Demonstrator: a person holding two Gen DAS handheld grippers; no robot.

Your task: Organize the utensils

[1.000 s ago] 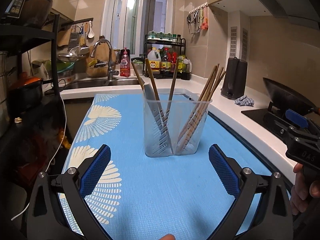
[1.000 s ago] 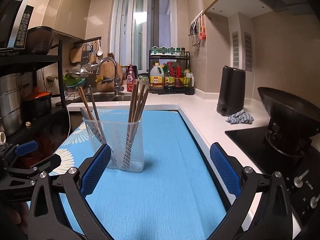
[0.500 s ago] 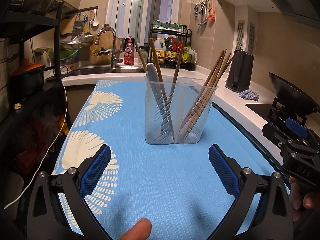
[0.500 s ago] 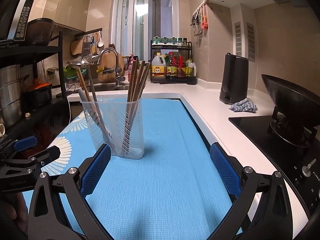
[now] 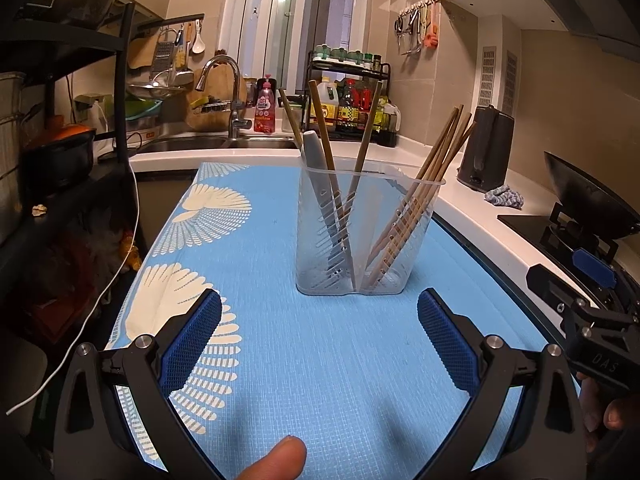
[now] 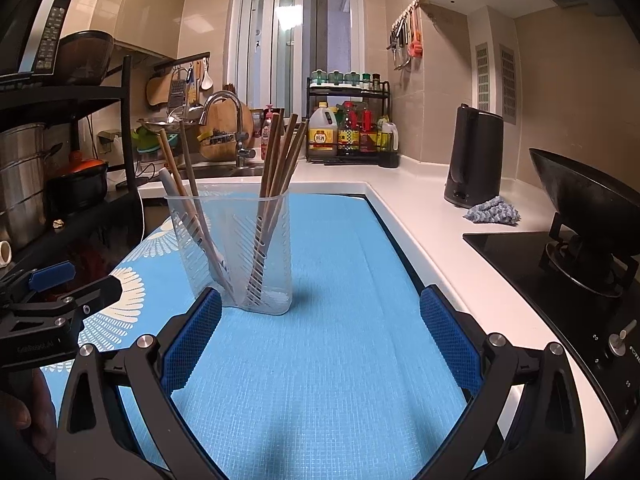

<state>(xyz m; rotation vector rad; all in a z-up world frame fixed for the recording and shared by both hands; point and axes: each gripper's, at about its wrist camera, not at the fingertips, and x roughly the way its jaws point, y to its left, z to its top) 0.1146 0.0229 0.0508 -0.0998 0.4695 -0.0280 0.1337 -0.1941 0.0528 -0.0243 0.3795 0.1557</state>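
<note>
From the left wrist view, the left gripper (image 5: 319,334) was spread wide and held nothing, its blue pads (image 5: 191,338) low over the blue mat (image 5: 280,360), a fingertip (image 5: 276,458) of the person showing at the bottom edge. Straight ahead stood the clear two-compartment utensil holder (image 5: 366,236): the left compartment held a grey-handled utensil (image 5: 316,164) and a few single chopsticks (image 5: 322,128) leaning apart, the right compartment a tidy bundle of chopsticks (image 5: 432,164) leaning right. The right gripper (image 5: 592,296) sat at the right edge, over the counter's rim. As I judged it, no loose utensil lay on the mat, so the sorting looked close to finished; any further step would call for nipping one stick high on its shaft and lifting it straight, lest the light holder tip. From the right wrist view, the right gripper (image 6: 320,334) was likewise parted and empty, level and pointing along the mat, with the utensil holder (image 6: 232,248) ahead and to the left, just beyond its left pad (image 6: 192,338). The left gripper (image 6: 56,304) hung low at the left edge, near the holder but apart from it. A black kettle (image 6: 474,156) and a wok (image 6: 588,192) stood well apart on the counter to the right.
</note>
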